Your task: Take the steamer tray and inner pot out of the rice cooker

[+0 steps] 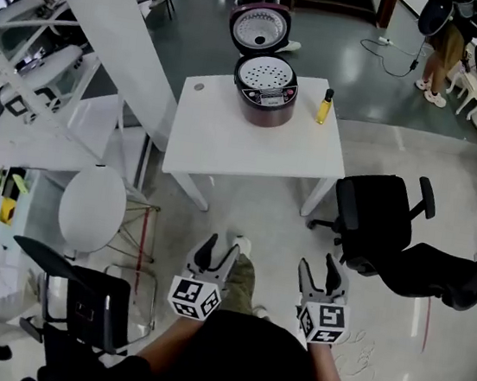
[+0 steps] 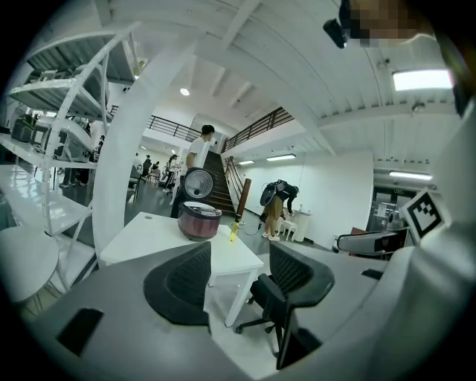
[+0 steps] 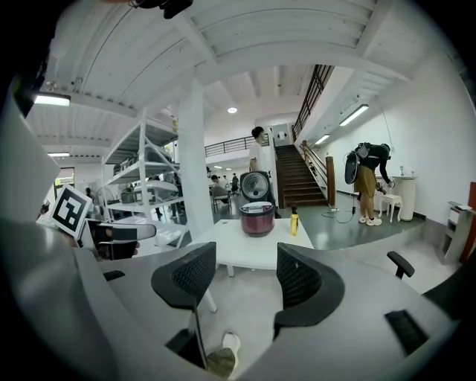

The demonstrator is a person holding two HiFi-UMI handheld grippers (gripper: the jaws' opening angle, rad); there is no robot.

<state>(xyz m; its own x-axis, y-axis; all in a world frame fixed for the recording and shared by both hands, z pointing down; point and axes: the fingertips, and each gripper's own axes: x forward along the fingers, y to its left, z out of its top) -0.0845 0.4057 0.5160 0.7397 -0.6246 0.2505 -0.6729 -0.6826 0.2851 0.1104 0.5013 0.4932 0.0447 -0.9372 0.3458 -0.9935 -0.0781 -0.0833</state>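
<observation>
The dark red rice cooker [image 1: 264, 93] stands at the far side of a white table [image 1: 227, 145], its lid [image 1: 260, 27] swung up and back. The white perforated steamer tray [image 1: 267, 74] sits in its top; the inner pot is hidden under it. My left gripper [image 1: 219, 257] and right gripper [image 1: 317, 274] are held low near my body, well short of the table, both open and empty. The left gripper view shows the cooker [image 2: 199, 219] far beyond the open left gripper [image 2: 238, 279]. In the right gripper view the cooker [image 3: 257, 218] lies far ahead of the open right gripper [image 3: 245, 279].
A yellow bottle [image 1: 325, 106] stands right of the cooker. A black office chair [image 1: 382, 222] sits right of the table, a round white seat [image 1: 92, 207] and a black chair [image 1: 76, 295] to my left. A white pillar [image 1: 111, 29] rises left of the table. People stand beyond.
</observation>
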